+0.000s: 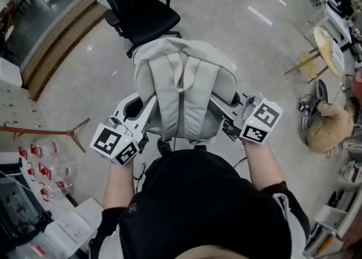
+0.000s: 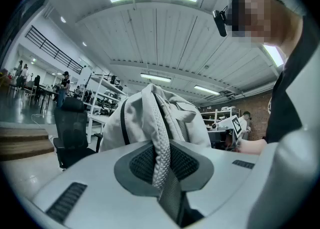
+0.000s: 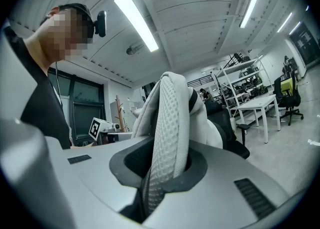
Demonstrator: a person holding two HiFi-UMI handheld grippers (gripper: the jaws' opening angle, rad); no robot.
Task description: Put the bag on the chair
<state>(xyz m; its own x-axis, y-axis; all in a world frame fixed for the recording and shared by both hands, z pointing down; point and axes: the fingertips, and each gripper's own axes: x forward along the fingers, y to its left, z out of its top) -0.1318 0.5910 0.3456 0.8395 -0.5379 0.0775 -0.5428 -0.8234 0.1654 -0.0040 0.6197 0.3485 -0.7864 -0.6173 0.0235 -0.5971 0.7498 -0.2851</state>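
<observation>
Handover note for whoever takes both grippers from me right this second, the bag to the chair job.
Left gripper: jaws shut on one shoulder strap of the bag.
Right gripper: jaws shut on the other shoulder strap.
Bag: light grey backpack, off the floor, hanging between the two grippers in front of the person.
Chair: black office chair on the floor just beyond the bag; the part of its seat that shows is bare.
Done: bag gripped by both straps and held up.
Left: bring it over the seat, set it down, open both jaws.
</observation>
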